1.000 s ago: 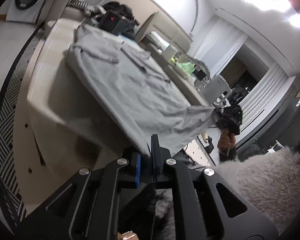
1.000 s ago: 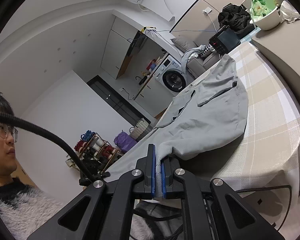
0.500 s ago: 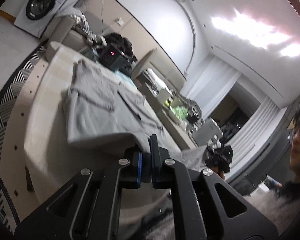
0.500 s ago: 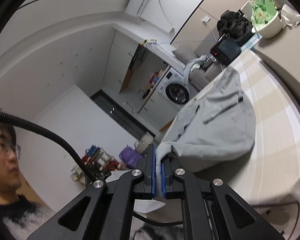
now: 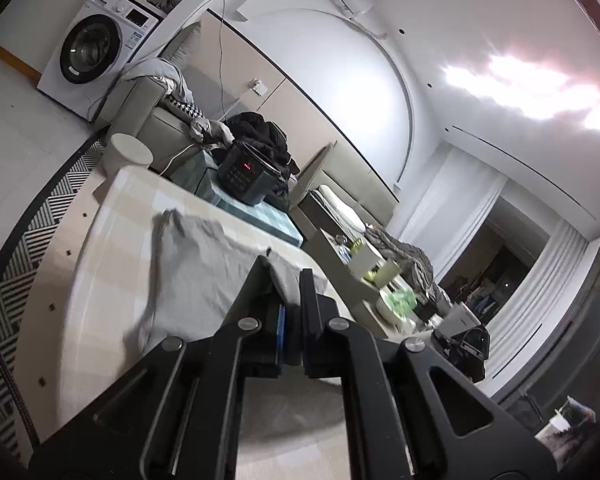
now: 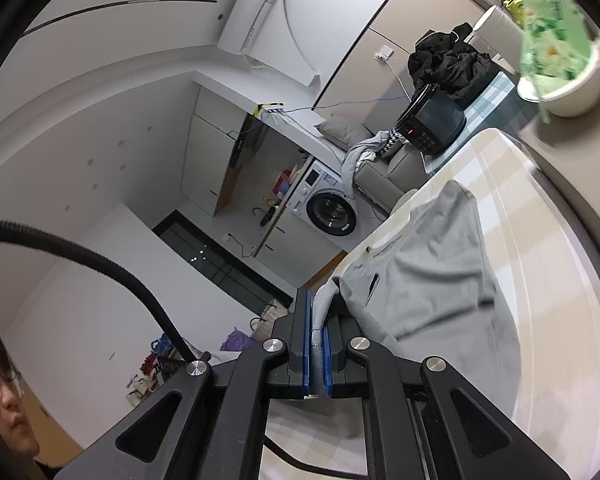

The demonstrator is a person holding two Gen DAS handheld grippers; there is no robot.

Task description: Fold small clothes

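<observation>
A grey garment [image 5: 196, 272] lies doubled over on the beige checked table [image 5: 112, 248]. My left gripper [image 5: 286, 284] is shut on one near corner of it, the cloth rising between the black fingers. In the right wrist view the same grey garment [image 6: 428, 280] spreads away from my right gripper [image 6: 318, 316], which is shut on a rolled edge of the cloth held between its blue pads. Both held corners are carried over the lower part of the garment, toward its far end.
A black cooker [image 5: 246, 178] with a red display stands on a teal checked box beyond the table's far end. A white bowl with green packets [image 6: 560, 80] sits on the side counter. A sofa and washing machine [image 5: 96, 52] lie farther off. A person's face shows at the lower left of the right wrist view.
Both grippers have swung up and forward over the table with the garment's near edge, so the stretched-out cloth now lies folded over itself and looks much shorter.
</observation>
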